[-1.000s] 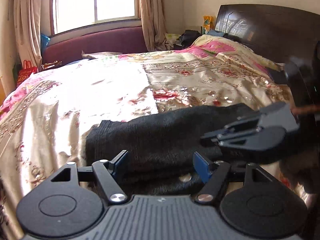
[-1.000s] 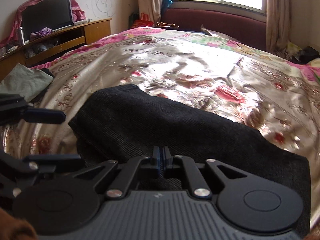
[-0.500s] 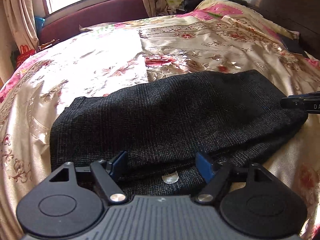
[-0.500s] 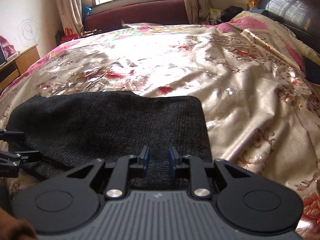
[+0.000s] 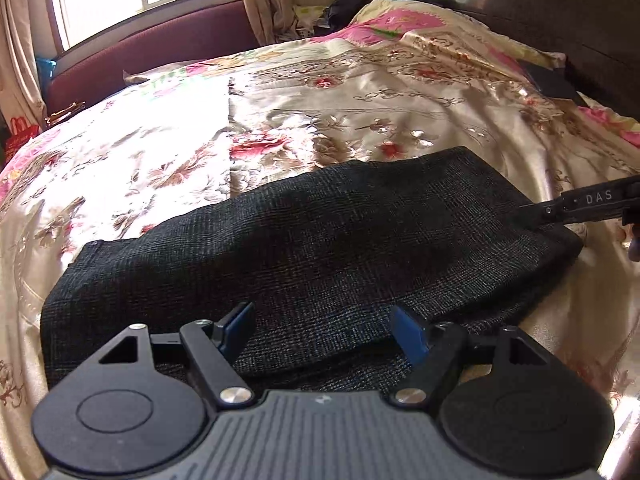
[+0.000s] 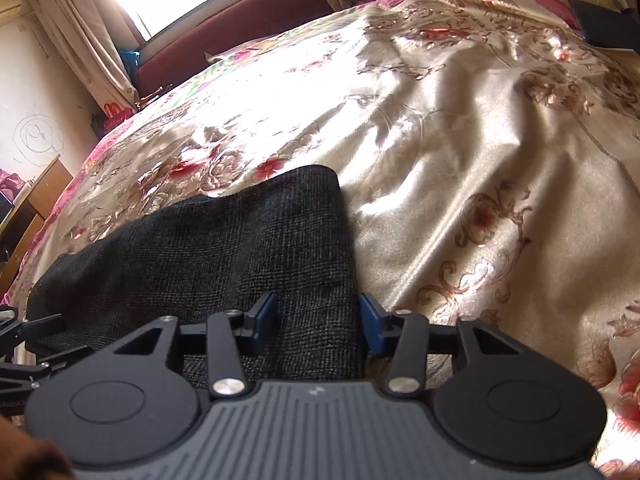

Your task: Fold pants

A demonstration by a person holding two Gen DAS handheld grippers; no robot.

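Observation:
The dark checked pants (image 5: 312, 248) lie folded into a long flat band on the floral bedspread (image 5: 168, 148). My left gripper (image 5: 324, 330) is open just above their near edge, close to the middle. My right gripper (image 6: 316, 322) is open over the right end of the pants (image 6: 224, 248), with its fingers on either side of that end's near corner. The right gripper also shows in the left wrist view (image 5: 576, 204) at the pants' right end. The left gripper shows in the right wrist view (image 6: 28, 340) at the far left.
The bedspread (image 6: 460, 168) spreads wide beyond and to the right of the pants. A dark headboard (image 5: 560, 20) stands at the right. A maroon bench (image 5: 160, 52) and a bright window lie at the far side. A wooden cabinet (image 6: 32, 216) stands at the left.
My right gripper has opened, from shut one second ago, and has swung to the pants' right end. My left gripper has stayed open at the near edge.

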